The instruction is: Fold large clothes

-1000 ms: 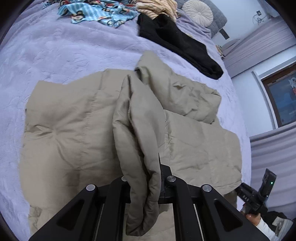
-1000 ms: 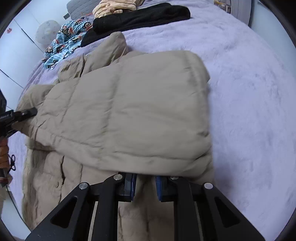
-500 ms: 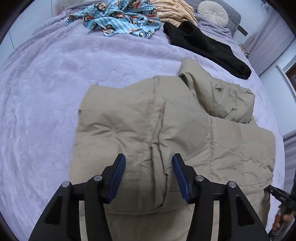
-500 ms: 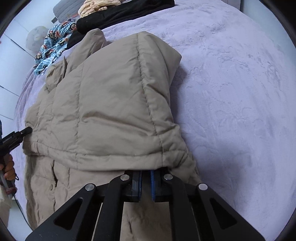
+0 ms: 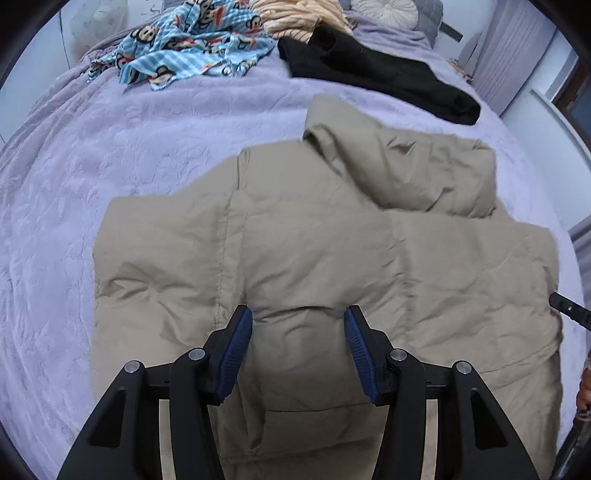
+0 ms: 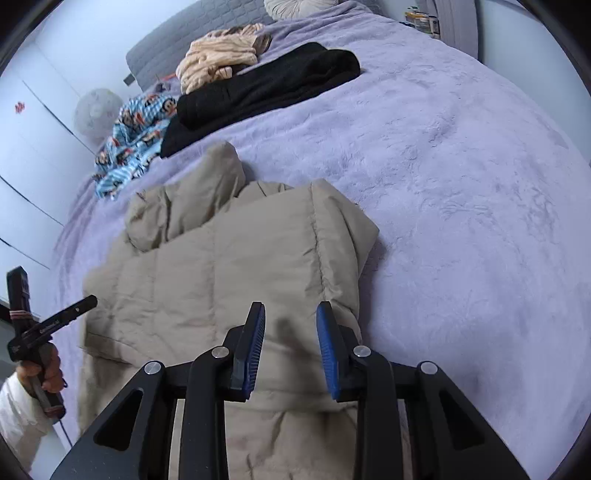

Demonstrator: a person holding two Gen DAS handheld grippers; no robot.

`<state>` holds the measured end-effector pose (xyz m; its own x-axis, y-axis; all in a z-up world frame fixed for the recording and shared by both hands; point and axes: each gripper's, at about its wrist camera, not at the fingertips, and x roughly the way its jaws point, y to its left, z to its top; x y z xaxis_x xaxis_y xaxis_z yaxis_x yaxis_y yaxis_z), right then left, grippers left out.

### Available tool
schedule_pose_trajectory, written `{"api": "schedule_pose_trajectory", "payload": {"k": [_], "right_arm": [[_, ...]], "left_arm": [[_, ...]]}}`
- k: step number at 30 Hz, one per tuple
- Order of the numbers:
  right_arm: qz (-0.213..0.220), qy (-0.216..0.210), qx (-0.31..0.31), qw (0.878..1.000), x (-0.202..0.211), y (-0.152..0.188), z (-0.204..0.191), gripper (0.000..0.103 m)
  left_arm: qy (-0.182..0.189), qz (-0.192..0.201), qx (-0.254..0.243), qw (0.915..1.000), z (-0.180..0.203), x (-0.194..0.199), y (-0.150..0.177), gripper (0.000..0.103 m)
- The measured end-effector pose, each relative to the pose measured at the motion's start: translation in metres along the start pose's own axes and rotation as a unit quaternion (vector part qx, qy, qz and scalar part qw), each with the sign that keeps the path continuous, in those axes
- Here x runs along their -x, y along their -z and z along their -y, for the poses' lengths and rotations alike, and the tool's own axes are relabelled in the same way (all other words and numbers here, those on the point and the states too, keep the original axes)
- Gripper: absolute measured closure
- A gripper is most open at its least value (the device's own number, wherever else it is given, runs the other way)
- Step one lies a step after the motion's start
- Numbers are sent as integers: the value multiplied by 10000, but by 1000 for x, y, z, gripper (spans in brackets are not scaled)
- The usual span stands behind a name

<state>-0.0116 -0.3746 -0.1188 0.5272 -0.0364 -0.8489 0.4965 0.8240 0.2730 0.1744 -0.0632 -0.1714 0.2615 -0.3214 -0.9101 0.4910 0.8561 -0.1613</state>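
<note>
A beige puffer jacket (image 5: 314, 258) lies folded in on itself on the purple bed, its hood (image 5: 406, 166) at the far end. My left gripper (image 5: 298, 317) is open and empty just above the jacket's near part. In the right wrist view the same jacket (image 6: 229, 266) lies with its folded side edge to the right, and my right gripper (image 6: 290, 314) is open and empty above its near right edge. The left gripper also shows at the left of the right wrist view (image 6: 86, 301), held in a hand.
A black garment (image 5: 376, 74), a blue monkey-print cloth (image 5: 192, 40) and a cream striped garment (image 5: 303, 14) lie at the far end of the purple bed cover (image 5: 110, 155). A round cushion (image 5: 388, 7) sits by the headboard. Curtains and a window are at the right.
My left gripper let go of the jacket flap, which now lies flat, and opened wide. My right gripper released the jacket's edge and opened. Both drew back a little.
</note>
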Motion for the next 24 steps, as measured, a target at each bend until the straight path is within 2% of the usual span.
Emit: {"api": "schedule_pose_trajectory", "payload": {"k": [2,3,4,7,11,13,17,18,19,21,24], "right_arm": [[-278,234,55,9993,-30,3,5,77],[-364,265,46,9990,-39,5,10,86],[-388,265,34,9989,-46,9,15,91],[-277,225,-64,9993,-50,10,24,92],[-281,317,-92,9991,-40,8,21,91],[-262,387,-52,9989,-31,11,19,87],[-306,506,-165,9981,-7,23,23,86],[-334,492,-247,9979,-1,27,26,82],[-377,495,-339,9975,6,32,28,69],[-437,487,-510,9966,16,42,31,53],[-550,328,-689,9956,32,58,32,52]], "left_arm": [[62,39,-31,10000,-2,-9,6,49],[51,60,-84,9999,-1,-10,8,49],[11,86,-153,9998,1,-11,9,49],[-80,114,-190,9997,2,-9,9,49],[-275,173,67,9995,-7,9,12,49],[-423,218,147,9988,-16,21,16,49],[-640,132,302,9974,-29,43,29,49],[-692,87,340,9970,-32,49,34,49],[-736,44,365,9966,-35,53,39,49],[-804,-48,418,9959,-37,63,50,49],[-808,-186,538,9951,-38,75,67,49]]}}
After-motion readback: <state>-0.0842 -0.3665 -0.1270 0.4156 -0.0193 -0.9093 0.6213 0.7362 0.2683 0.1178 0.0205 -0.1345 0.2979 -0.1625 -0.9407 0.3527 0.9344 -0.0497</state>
